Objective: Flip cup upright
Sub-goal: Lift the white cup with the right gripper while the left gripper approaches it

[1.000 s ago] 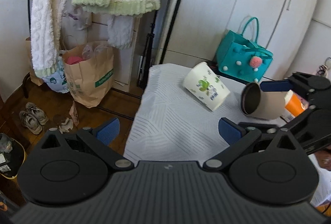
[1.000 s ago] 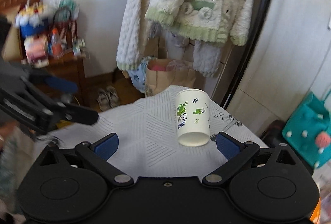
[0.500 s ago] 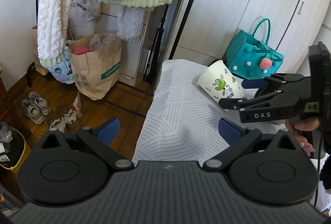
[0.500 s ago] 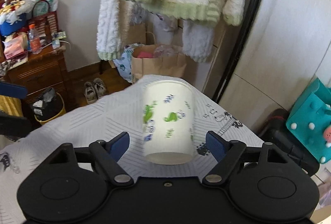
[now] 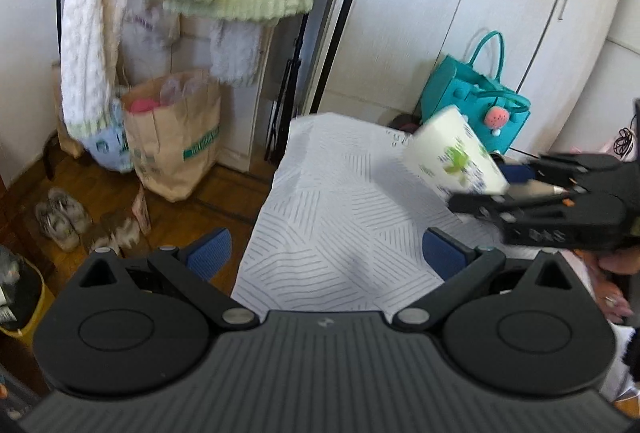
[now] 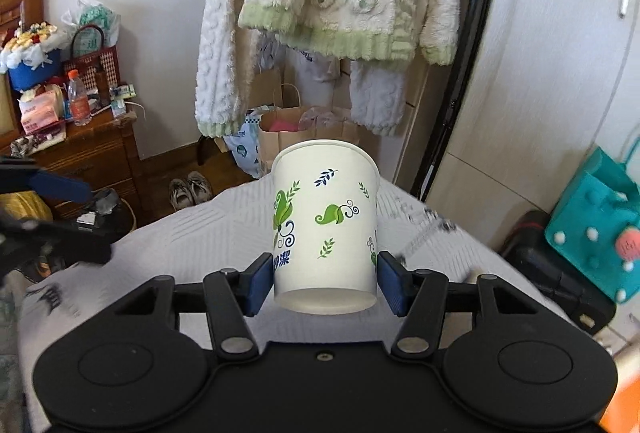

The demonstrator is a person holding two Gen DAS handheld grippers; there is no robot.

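Note:
A white paper cup (image 6: 326,233) with green leaf prints sits between the blue pads of my right gripper (image 6: 325,283), which is shut on its narrow base end. The cup's wide mouth points away from the camera. In the left wrist view the same cup (image 5: 454,157) is tilted and held above the white striped tablecloth (image 5: 332,217) by the right gripper (image 5: 516,193). My left gripper (image 5: 326,253) is open and empty, over the table's near left edge.
A teal bag (image 5: 476,105) stands on the floor beyond the table. A brown paper bag (image 5: 176,141), shoes (image 5: 60,217) and hanging fleece clothes (image 6: 332,1) are to the left. A wooden cabinet (image 6: 76,153) holds bottles and clutter. Wardrobe doors (image 5: 480,1) stand behind.
My right gripper has closed its pads onto the cup's base end and lifted it off the cloth. The left gripper has shifted slightly and stays open.

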